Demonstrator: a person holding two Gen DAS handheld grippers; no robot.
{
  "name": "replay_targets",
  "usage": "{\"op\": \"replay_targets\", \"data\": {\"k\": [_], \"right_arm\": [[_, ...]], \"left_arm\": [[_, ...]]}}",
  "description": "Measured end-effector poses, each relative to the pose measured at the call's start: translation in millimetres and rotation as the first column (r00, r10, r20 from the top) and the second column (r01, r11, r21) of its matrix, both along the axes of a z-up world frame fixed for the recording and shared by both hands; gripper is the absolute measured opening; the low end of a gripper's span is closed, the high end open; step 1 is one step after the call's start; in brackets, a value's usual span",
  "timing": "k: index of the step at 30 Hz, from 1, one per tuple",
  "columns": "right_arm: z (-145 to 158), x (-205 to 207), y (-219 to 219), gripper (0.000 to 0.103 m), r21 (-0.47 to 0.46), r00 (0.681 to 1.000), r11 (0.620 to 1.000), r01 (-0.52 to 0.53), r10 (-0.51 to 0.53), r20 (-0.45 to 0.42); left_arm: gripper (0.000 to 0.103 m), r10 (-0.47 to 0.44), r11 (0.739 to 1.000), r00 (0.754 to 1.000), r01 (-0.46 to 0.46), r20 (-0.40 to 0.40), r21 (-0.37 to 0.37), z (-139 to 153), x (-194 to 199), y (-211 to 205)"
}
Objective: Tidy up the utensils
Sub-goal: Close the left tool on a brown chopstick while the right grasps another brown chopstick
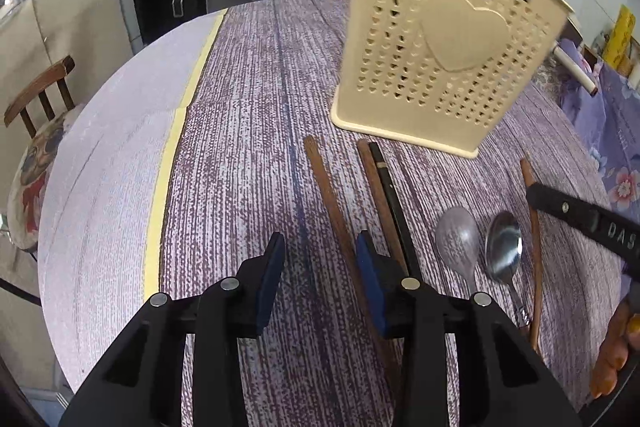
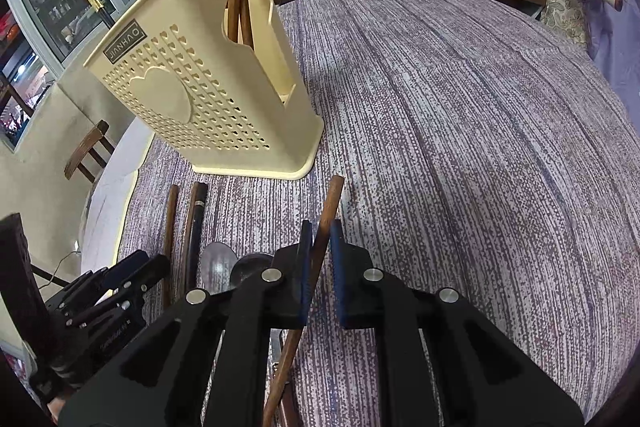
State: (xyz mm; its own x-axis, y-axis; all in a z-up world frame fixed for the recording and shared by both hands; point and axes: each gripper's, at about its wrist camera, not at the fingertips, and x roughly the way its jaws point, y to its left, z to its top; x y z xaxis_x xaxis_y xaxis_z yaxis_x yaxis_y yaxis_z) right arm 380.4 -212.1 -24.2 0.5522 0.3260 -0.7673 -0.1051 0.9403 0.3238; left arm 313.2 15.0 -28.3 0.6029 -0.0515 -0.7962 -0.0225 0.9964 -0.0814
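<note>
Purple-and-white woven cloth covers the table (image 2: 460, 131), with a water dispenser and a wooden chair off to the far left. At the far side of the utensil row stands a cream perforated holder (image 1: 448, 47), heart embossed on its front; two brown chopsticks already poke up out of it, so sorting has evidently begun. Laid out on the near side, pointing toward the holder, are a lone brown chopstick (image 1: 326, 187), a brown and black pair (image 1: 382, 195) lying side by side, two metal spoons (image 1: 480, 243) bowls up, and another brown chopstick (image 2: 326, 223) at the right end. The right gripper (image 2: 320, 267) has its fingers nearly together around this last chopstick, the stick running up between the blue pads; whether it is gripped firmly or merely bracketed I cannot tell. Taking it near the middle would keep it balanced for the lift into the holder. The left gripper (image 1: 320, 275) hovers with fingers apart over bare cloth just left of the lone chopstick, probably waiting its turn.
</note>
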Motion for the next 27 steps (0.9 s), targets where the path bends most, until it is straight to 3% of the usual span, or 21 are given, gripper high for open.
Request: {"op": "replay_targets", "data": {"k": [9, 13, 18, 22, 24, 26, 27], "right_arm": [[-1, 1, 2, 0.009, 0.044, 1.000, 0.999, 0.004, -0.003, -0.015], [0, -1, 2, 0.001, 0.061, 1.000, 0.998, 0.004, -0.003, -0.012], [1, -1, 1, 0.001, 0.060, 1.000, 0.998, 0.005, -0.005, -0.009], [3, 1, -3, 0.003, -0.016, 0.999, 0.999, 0.051, -0.050, 0.017], [3, 3, -5, 0.012, -0.053, 0.998, 0.996, 0.068, -0.067, 0.022], [0, 5, -6, 0.040, -0.072, 0.996, 0.994, 0.083, -0.082, 0.021], [-3, 6, -7, 0.041, -0.061, 0.997, 0.995, 0.081, -0.080, 0.014]], "left_arm": [[0.034, 0.042, 0.999, 0.998, -0.041, -0.044, 0.011, 2, 40, 1], [0.011, 0.060, 0.998, 0.997, -0.059, -0.044, 0.035, 3, 47, -2], [0.010, 0.066, 0.998, 0.997, -0.065, -0.047, 0.020, 3, 50, 0], [0.010, 0.063, 0.998, 0.997, -0.063, -0.047, 0.009, 4, 49, 2], [0.010, 0.060, 0.998, 0.997, -0.060, -0.046, 0.009, 3, 49, 4], [0.010, 0.060, 0.998, 0.997, -0.060, -0.045, 0.008, 3, 45, 1], [0.010, 0.060, 0.998, 0.997, -0.060, -0.044, 0.008, 3, 45, 1]]}}
